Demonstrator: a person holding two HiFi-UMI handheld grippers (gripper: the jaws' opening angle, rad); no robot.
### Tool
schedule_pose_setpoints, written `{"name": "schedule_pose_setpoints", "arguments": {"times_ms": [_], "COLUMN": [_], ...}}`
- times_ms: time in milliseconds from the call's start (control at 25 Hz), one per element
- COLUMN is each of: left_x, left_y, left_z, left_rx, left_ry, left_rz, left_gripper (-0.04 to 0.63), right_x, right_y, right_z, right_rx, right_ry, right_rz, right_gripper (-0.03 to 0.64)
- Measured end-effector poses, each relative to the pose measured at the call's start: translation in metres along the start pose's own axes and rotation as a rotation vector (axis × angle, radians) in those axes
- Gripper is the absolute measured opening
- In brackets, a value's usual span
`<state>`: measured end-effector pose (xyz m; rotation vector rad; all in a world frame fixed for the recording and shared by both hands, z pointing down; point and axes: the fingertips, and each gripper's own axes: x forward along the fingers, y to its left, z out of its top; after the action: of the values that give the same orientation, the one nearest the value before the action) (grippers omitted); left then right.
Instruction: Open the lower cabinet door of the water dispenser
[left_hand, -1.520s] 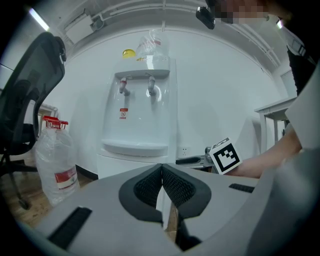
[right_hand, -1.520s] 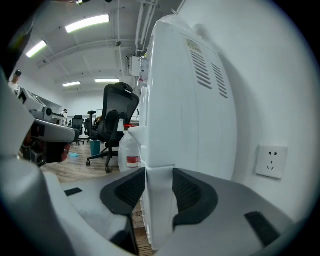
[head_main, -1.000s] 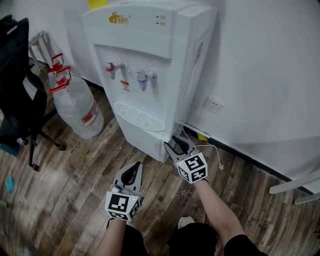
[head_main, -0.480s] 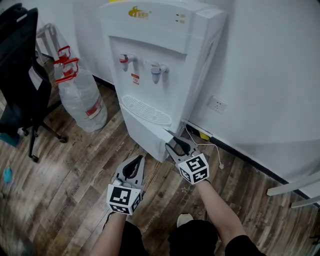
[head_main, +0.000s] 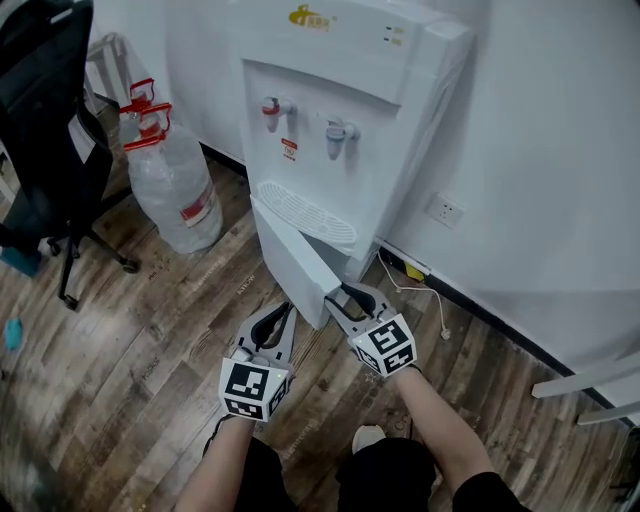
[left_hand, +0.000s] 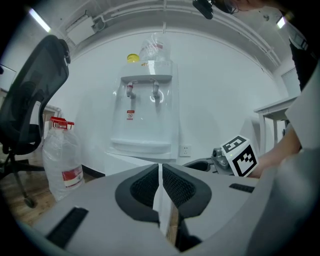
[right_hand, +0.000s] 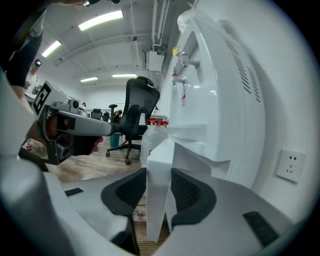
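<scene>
a wood-plank floor (head_main: 150, 330) carries a white water dispenser (head_main: 350, 130) at the far side against the wall, with a clear water jug (head_main: 175, 190) with red caps standing just to its left. a black office chair (head_main: 45, 130) on castors stands further left. a white cable (head_main: 425, 295) lies right of the dispenser's base, a small blue object (head_main: 10, 333) at the left edge, and a shoe (head_main: 368, 438) nearest.

Your head view clips the water dispenser (head_main: 340, 120) at the top edge. The lower cabinet door (head_main: 295, 265) stands ajar, yet it screens the cabinet's inside from you. The office chair (head_main: 45, 110) runs off the left edge, and the dispenser's gold logo (head_main: 313, 17) is too small to read.
</scene>
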<state>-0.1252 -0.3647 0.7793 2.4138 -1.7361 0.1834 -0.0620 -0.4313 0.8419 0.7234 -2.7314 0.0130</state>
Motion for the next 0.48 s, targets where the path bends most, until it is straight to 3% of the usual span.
{"name": "schedule_pose_setpoints", "arguments": {"times_ms": [480], "left_x": [-0.008], "left_y": [0.010], "left_z": [-0.011], "left_rx": [0.008], "left_ry": [0.022], "left_rz": [0.021], "left_gripper": [0.072], "right_x": [0.012], "right_y": [0.054], "right_z": [0.006], "right_rx": [-0.077], "right_ry": [0.016], "right_rz": [0.138], "right_gripper": [0.167]}}
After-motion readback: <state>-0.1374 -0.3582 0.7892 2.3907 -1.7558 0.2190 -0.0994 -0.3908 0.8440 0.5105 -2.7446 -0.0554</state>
